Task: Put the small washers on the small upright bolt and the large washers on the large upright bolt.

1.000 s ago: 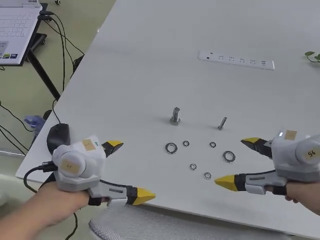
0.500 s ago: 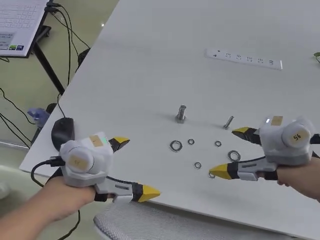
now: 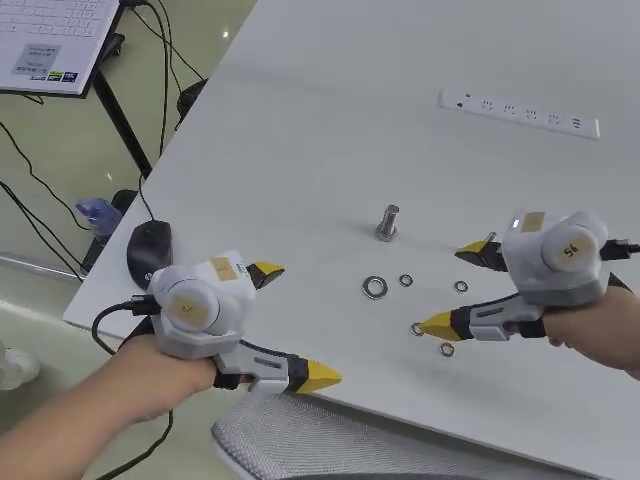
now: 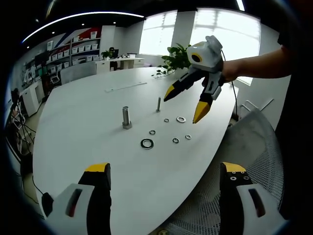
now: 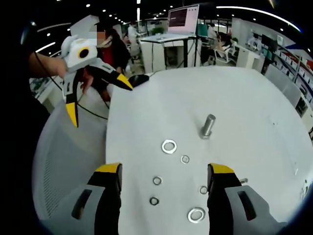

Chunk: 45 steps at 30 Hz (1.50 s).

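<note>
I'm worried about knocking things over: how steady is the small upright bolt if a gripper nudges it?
Probably tippy: the small bolt stands thin and tall on a narrow base on the smooth table, with nothing bracing it. It looks like rigid metal, so it should not bend; once down, its round shank would likely roll.

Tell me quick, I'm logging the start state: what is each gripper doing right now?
Left gripper: open, holding nothing.
Right gripper: open, holding nothing.

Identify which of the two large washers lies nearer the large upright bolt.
The large washer lying close beside the large bolt; the other large washer lies farther off, nearer the small bolt.
</note>
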Tool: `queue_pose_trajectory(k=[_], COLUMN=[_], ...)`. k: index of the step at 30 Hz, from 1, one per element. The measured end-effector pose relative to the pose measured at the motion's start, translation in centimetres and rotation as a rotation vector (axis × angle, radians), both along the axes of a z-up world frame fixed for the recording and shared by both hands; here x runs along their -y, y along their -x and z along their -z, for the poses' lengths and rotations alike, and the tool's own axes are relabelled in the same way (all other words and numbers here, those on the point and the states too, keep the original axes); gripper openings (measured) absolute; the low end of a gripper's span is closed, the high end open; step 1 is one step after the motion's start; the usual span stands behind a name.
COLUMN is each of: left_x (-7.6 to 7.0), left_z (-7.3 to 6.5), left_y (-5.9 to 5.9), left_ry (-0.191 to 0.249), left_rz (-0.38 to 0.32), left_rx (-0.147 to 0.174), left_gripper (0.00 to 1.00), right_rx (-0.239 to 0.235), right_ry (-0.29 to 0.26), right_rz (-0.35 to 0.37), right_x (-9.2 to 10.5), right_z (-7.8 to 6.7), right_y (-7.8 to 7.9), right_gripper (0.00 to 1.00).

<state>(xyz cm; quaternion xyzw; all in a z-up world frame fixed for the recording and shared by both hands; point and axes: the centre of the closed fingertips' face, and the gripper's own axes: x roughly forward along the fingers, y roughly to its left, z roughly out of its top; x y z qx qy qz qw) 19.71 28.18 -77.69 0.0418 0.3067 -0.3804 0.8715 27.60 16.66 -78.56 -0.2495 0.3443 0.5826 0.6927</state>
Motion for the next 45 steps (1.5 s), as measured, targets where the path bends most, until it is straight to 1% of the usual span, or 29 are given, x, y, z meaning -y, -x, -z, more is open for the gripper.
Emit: queue_pose_trajectory(k=[3,5,10,12,13,19,28,32,34,38,41,45], left_x=[-0.1,-0.2,-0.4,-0.6,-0.6,-0.7,-1.1,-1.2,-1.2,-1.1,-1.2,-1.3], left_z=[0.1,0.1,0.3,0.3,0.3,0.2,0.2,0.3,0.2,0.1,0.2,0.0], left_y=[0.1,0.1,0.3,0.3,0.3,0.5,0.7,0.8,0.7,0.6,0.5,0.3], left_ry=[-0.007,-0.001,-0.003,-0.003,-0.004,0.002,-0.006,-0.004,-0.009,-0.006,-0.016,-0.012], left_rz=[0.006,0.002,0.007,0.002,0.001,0.002,-0.001,-0.006,-0.002,0.0,0.007,0.005], left_rx=[-0.003,-0.006,-0.01,-0.011,-0.011,-0.01,-0.007,-0.014,-0.009,-0.008,-0.005,-0.005], left_gripper=[0.92,0.92,0.92,0.92,0.92,0.91,0.91,0.89,0.9,0.9,0.9,0.89], right_rx=[0.0,-0.006,0.01,0.006,0.015,0.023,0.013,0.009,0.005,0.005,0.011,0.005], right_ry=[0.006,0.02,0.049,0.053,0.06,0.086,0.125,0.17,0.173,0.202,0.206,0.22], right_rz=[-0.013,-0.036,-0.077,-0.09,-0.102,-0.141,-0.196,-0.236,-0.24,-0.278,-0.295,-0.32], right_x=[-0.7,-1.1,-2.3,-2.9,-3.1,-3.9,-4.7,-4.5,-4.8,-5.0,-5.4,-5.8], right_z=[0.0,0.2,0.7,0.8,0.8,1.3,2.8,4.2,4.5,5.2,5.5,6.0], right_y=[0.0,0.1,-0.1,-0.1,-0.2,-0.3,-0.4,-0.8,-0.7,-0.3,-0.4,-0.2], right_gripper=[0.72,0.69,0.68,0.68,0.68,0.67,0.65,0.63,0.61,0.58,0.58,0.54])
